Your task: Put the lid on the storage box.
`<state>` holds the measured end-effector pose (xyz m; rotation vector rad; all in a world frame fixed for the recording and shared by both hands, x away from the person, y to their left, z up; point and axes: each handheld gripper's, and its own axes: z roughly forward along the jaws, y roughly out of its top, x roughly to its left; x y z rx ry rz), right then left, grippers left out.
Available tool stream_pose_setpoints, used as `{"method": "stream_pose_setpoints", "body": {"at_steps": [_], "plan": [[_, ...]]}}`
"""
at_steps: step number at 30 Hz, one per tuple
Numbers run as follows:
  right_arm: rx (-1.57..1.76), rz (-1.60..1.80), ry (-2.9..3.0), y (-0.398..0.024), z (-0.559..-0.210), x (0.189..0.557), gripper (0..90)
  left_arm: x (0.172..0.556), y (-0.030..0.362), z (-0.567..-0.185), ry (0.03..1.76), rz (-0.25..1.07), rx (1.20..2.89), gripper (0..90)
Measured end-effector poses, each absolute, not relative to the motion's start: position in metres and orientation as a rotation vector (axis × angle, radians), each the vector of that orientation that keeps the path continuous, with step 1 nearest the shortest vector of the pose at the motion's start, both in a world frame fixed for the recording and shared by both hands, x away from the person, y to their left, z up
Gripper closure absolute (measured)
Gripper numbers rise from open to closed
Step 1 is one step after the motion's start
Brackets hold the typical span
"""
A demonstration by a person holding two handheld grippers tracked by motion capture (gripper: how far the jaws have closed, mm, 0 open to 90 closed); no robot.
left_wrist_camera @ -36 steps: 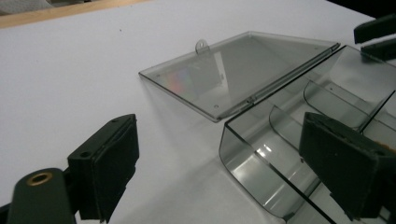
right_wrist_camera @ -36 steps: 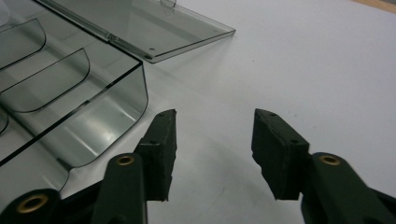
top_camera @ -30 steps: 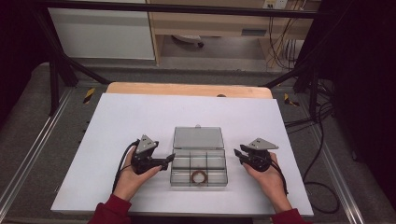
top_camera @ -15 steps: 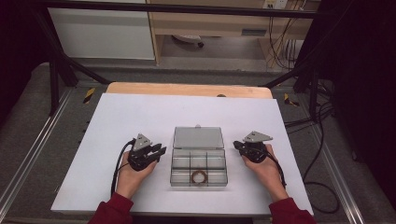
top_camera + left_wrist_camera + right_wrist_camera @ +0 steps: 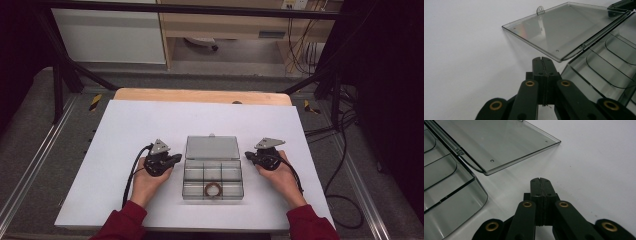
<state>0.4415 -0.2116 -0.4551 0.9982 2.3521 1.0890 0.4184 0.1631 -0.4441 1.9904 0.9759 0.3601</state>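
A clear plastic compartment box [image 5: 185, 186] lies at the middle of the white table, its lid [image 5: 212, 147] folded flat open behind it. A brown ring [image 5: 213, 189] rests in the front middle compartment. My left gripper [image 5: 176, 158] sits just left of the box, near the hinge corner. Its jaws have just been closing and now meet with nothing between them [image 5: 542, 60]. My right gripper [image 5: 248, 156] sits just right of the box. It has also just closed on nothing [image 5: 539, 181]. Both point inward at the box [image 5: 599, 75] without touching it.
The white table top [image 5: 125, 130] stretches wide on both sides and behind the box. A wooden edge [image 5: 200, 95] runs along the far side. Black cables [image 5: 340, 150] hang off to the right of the table.
Both grippers' jaws have closed from open to shut. The two hands have slid a little away from me along the box's sides, the right one also slightly toward the box.
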Motion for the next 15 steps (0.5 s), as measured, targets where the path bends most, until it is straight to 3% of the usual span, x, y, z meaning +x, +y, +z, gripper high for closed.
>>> {"method": "stream_pose_setpoints", "body": {"at_steps": [15], "plan": [[1.026, 1.131, 2.397, -0.208, -0.458, 0.465, 90.0, 0.444, 0.154, -0.456, 1.008, 0.282, 2.047, 89.7]]}}
